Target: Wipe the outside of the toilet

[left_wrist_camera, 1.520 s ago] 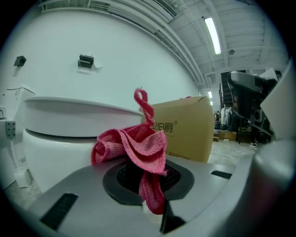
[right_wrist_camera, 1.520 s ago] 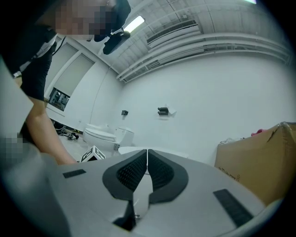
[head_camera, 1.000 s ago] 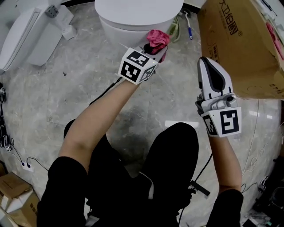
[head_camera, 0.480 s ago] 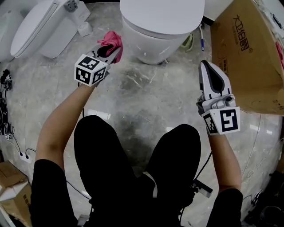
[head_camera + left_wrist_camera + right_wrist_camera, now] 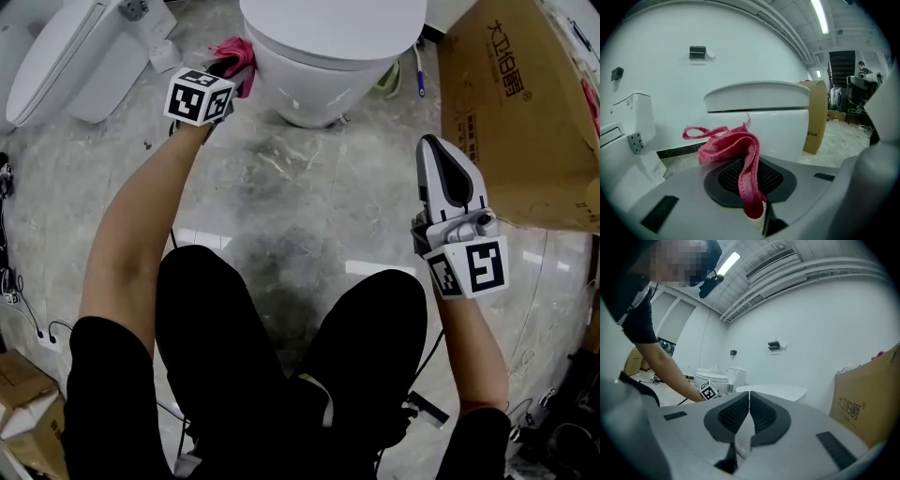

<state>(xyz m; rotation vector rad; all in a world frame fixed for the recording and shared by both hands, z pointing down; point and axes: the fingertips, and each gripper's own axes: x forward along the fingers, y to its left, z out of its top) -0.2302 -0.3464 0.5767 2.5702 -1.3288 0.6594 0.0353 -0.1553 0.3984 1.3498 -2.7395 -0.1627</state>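
The floor (image 5: 309, 187) is polished grey stone with pale veins, glossy enough to catch light, and it fills the head view from 9 to 3 o'clock. A tall brown cardboard box (image 5: 525, 103), matte and flat-sided with dark print, stands at 2 o'clock. The toilet (image 5: 323, 56) sits at 12 o'clock. It is smooth white glazed ceramic with a rounded bowl under a closed oval lid, and its outside is shiny and evenly white. From the left gripper view it shows as a flat lid over a curved, glossy front (image 5: 759, 112). A second white toilet (image 5: 66, 56) lies at 10 o'clock, long and narrow.

The right gripper (image 5: 441, 150), in grey and white plastic, is held at 3 o'clock, well apart from the toilet. Its ribbed black pads are pressed together with nothing between them (image 5: 749, 404).

The left gripper (image 5: 230, 67) reaches to 11 o'clock at the bowl's left flank, clamped on a pink cloth (image 5: 729, 145). This cloth (image 5: 239, 52) is coarse-knit, crumpled and looped, and lies just beside the ceramic. Whether it touches cannot be told.
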